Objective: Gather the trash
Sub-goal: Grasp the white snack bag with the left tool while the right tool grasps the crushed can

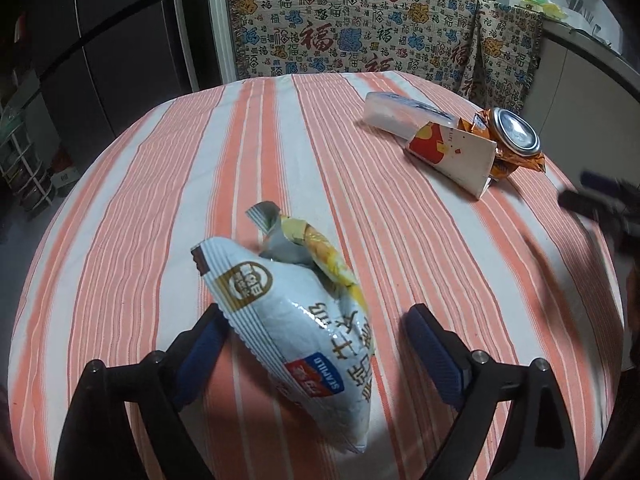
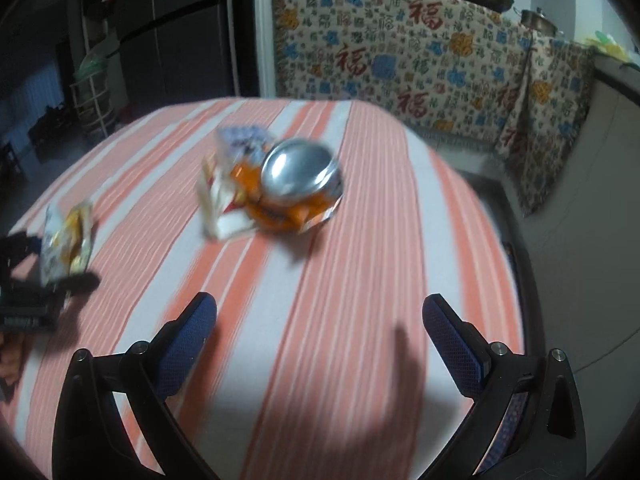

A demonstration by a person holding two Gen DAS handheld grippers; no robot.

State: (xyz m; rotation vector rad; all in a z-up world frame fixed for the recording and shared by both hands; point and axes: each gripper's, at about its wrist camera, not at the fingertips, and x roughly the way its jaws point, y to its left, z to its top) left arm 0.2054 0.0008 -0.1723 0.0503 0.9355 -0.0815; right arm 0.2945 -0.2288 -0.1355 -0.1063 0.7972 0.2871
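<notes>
A white and blue snack bag (image 1: 304, 320) lies on the striped tablecloth between the fingers of my open left gripper (image 1: 316, 316), with a crumpled yellow wrapper (image 1: 312, 248) tucked behind it. Its left finger touches the bag's edge; the right finger stands apart. Far right on the table lie a crushed orange can (image 1: 514, 136), a red and white carton (image 1: 452, 156) and a clear plastic box (image 1: 400, 114). My right gripper (image 2: 320, 308) is open and empty, short of the can (image 2: 300, 176) and carton (image 2: 224, 208). The bag and left gripper (image 2: 60, 256) show at the right wrist view's left edge.
The round table (image 1: 160, 184) has an orange and white striped cloth. Behind it stands a counter draped in patterned cloth (image 1: 360, 28) with pots on top. A dark fridge (image 1: 100, 40) and a wire rack (image 1: 24, 160) stand at the left. The right wrist view is motion-blurred.
</notes>
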